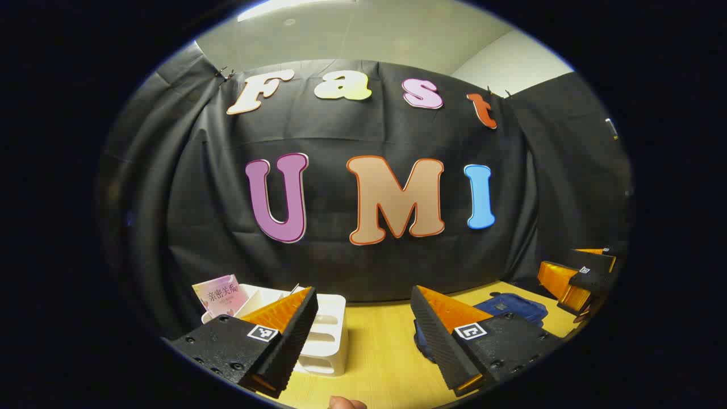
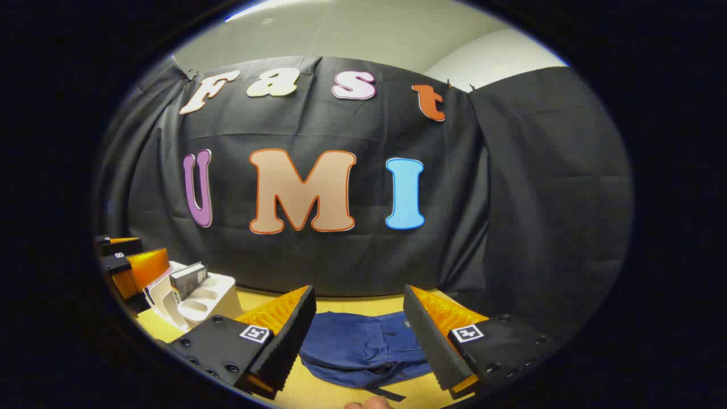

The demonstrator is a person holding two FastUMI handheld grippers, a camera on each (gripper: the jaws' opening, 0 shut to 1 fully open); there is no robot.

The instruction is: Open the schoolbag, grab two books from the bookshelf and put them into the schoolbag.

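Across the lower half of the left gripper view, the left gripper [image 1: 363,329] is hovering over the yellow bench [image 1: 375,363] with its jaws standing wide apart and holding nothing. A white bookshelf [image 1: 326,335] is sitting at lower left with a pink book [image 1: 220,295] leaning in it; the blue schoolbag [image 1: 511,309] is lying at lower right.

Along the bottom of the right gripper view, the right gripper [image 2: 359,329] is hanging with jaws spread wide and empty, just above the schoolbag [image 2: 363,346] lying flat at bottom centre. The bookshelf [image 2: 199,304] is standing at lower left, a grey book [image 2: 187,278] resting in it.
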